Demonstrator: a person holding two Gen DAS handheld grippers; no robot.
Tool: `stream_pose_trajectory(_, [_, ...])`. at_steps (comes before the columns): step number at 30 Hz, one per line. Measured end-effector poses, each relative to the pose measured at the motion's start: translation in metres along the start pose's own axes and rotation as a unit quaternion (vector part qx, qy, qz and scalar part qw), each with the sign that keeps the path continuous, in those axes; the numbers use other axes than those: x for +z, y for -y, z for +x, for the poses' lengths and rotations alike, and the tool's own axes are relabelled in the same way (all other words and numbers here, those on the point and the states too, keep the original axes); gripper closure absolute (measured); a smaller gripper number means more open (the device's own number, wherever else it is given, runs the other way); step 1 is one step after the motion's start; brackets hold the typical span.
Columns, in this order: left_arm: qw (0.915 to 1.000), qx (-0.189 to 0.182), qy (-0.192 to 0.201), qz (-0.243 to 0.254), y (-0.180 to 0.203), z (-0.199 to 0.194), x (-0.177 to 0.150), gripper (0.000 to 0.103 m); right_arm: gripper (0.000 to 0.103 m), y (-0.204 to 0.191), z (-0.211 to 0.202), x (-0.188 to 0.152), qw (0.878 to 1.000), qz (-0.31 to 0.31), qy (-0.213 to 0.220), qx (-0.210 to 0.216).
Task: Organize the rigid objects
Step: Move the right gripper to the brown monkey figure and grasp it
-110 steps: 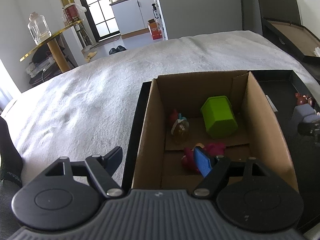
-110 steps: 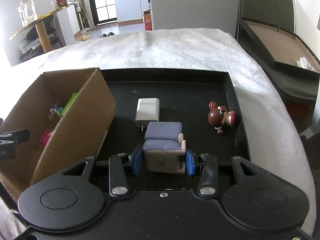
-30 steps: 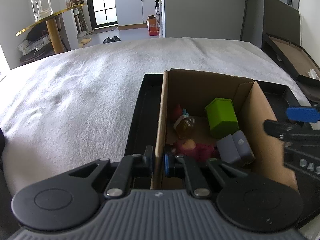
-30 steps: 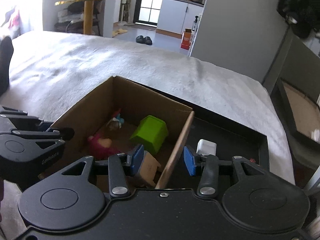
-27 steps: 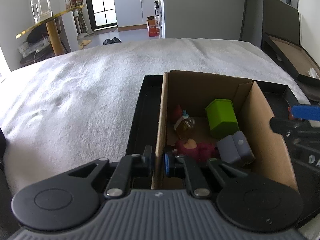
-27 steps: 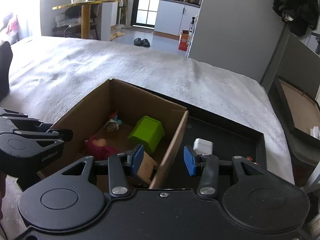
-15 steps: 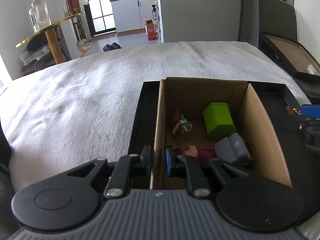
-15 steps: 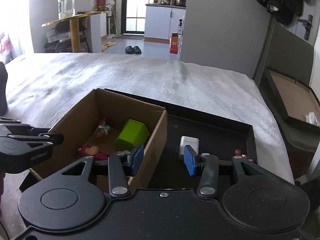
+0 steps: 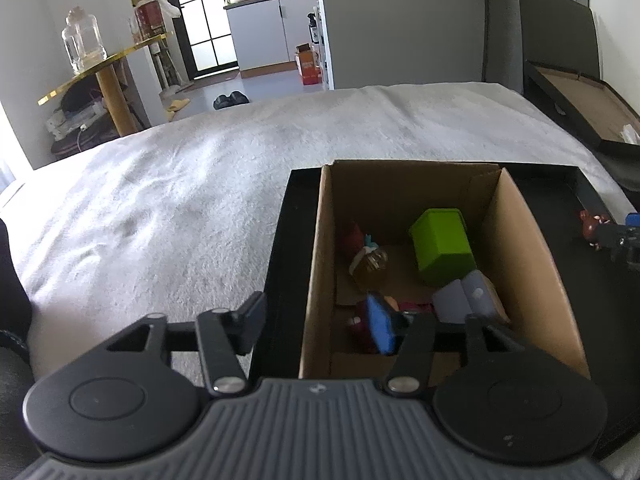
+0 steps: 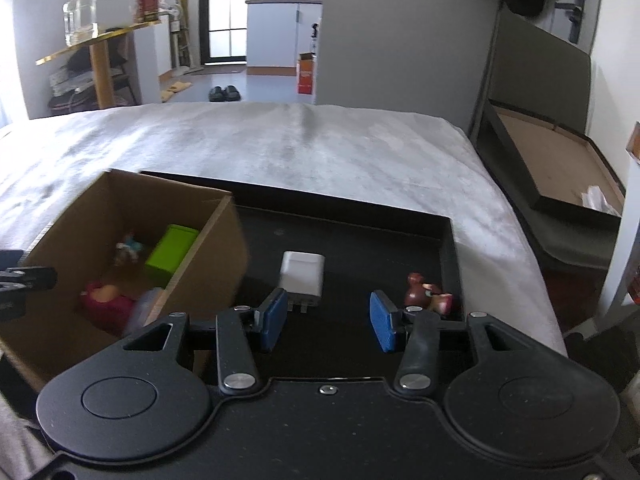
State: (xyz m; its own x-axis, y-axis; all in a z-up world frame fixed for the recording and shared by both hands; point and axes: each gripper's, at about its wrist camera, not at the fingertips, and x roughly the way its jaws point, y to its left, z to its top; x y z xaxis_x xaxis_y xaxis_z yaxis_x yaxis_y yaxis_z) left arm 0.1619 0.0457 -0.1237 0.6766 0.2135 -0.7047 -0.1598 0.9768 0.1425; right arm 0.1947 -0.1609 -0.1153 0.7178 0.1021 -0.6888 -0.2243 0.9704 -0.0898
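A cardboard box [image 9: 520, 240] [image 10: 200, 240] stands in the left part of a black tray [image 10: 360, 232]. In the box lie a green block [image 9: 442, 246], a grey-purple toy sofa [image 9: 468, 298], a small brown figure [image 9: 370, 262] and a red toy. My left gripper [image 9: 318, 322] is open and straddles the box's left wall without holding it. My right gripper [image 10: 328, 320] is open and empty over the tray. A white charger [image 10: 302, 274] lies just ahead of it and a brown-red doll [image 10: 426, 292] lies to its right.
The tray rests on a white blanket [image 9: 180, 200] on a bed. A dark flat box [image 10: 560, 168] stands off the bed's right side. A gold-topped side table [image 9: 104, 68] with a jar stands at the far left.
My left gripper has let go of the box's left wall and opened. My right gripper has moved right from the box over the tray and opened wider. The toy sofa now lies in the box.
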Motion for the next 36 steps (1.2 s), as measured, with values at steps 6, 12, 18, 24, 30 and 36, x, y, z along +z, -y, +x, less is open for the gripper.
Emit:
stream_pose_trajectory(6, [0.9998, 0.012, -0.01, 0.013, 0.008, 0.008, -0.001, 0.033, 0.054, 0.019, 0.017, -0.004, 1.0, 0.013, -0.009, -0.014])
stream_pose_trajectory(12, [0.9997, 0.011, -0.01, 0.021, 0.014, 0.01, -0.001, 0.028, 0.047, 0.034, 0.037, -0.006, 0.999, 0.028, -0.02, -0.021])
stream_pose_trajectory(18, [0.9999, 0.011, -0.005, 0.011, 0.016, 0.011, 0.001, 0.025, 0.041, 0.044, 0.052, -0.007, 0.998, 0.039, -0.023, -0.03])
stream_pose_trajectory(24, [1.0, 0.007, -0.002, -0.001, 0.015, 0.013, 0.002, 0.024, 0.041, 0.053, 0.067, -0.006, 0.997, 0.056, -0.032, -0.039])
stream_pose_trajectory(30, [0.9999, 0.01, -0.008, -0.007, 0.012, 0.018, 0.003, 0.024, 0.041, 0.062, 0.079, -0.006, 0.996, 0.069, -0.04, -0.048])
stream_pose_trajectory(36, [0.9999, 0.011, -0.01, -0.006, 0.013, 0.019, 0.003, 0.024, 0.041, 0.061, 0.091, -0.007, 0.995, 0.071, -0.049, -0.05])
